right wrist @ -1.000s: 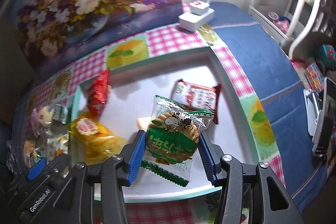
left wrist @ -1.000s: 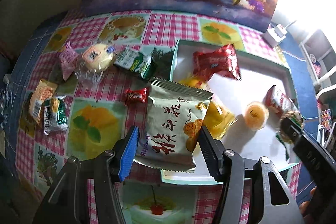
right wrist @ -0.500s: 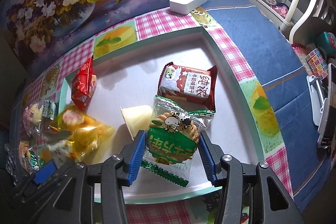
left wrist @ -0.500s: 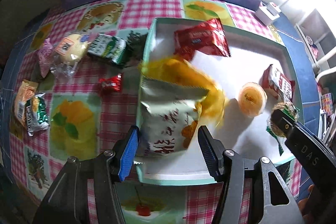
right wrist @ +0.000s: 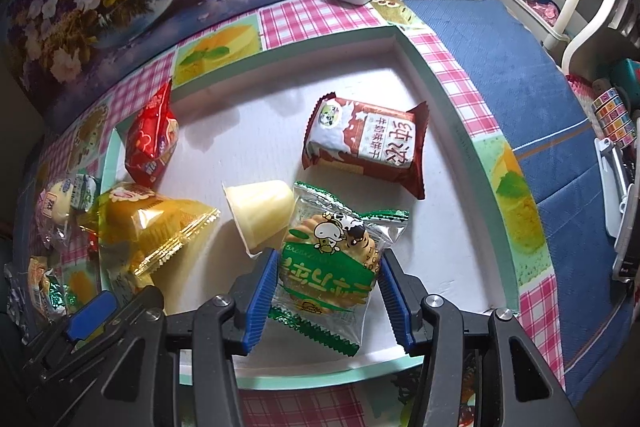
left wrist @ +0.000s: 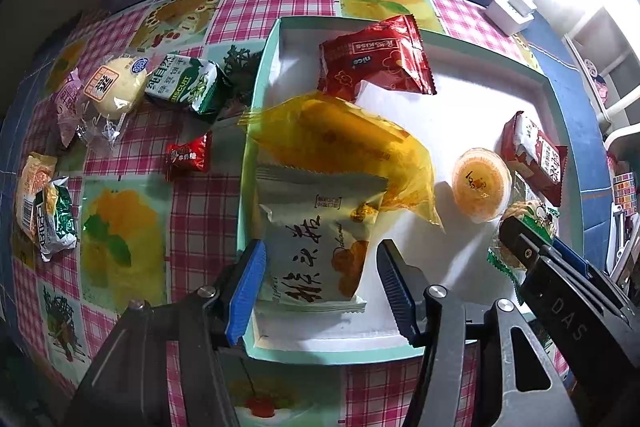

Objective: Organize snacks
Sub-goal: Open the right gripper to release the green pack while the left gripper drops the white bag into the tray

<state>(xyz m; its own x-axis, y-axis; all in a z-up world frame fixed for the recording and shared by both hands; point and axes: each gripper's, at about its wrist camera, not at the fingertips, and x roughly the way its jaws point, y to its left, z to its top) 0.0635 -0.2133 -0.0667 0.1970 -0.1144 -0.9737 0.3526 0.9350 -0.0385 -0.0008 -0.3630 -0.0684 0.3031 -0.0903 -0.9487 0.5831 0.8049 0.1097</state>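
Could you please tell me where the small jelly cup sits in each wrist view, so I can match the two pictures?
Left wrist view: the jelly cup is right of centre on the white tray, seen from above, beside the brown-and-white packet.
Right wrist view: the jelly cup is centre-left, side-on, next to the held biscuit packet.
Shared landmark: the red packet at the tray's far left corner.
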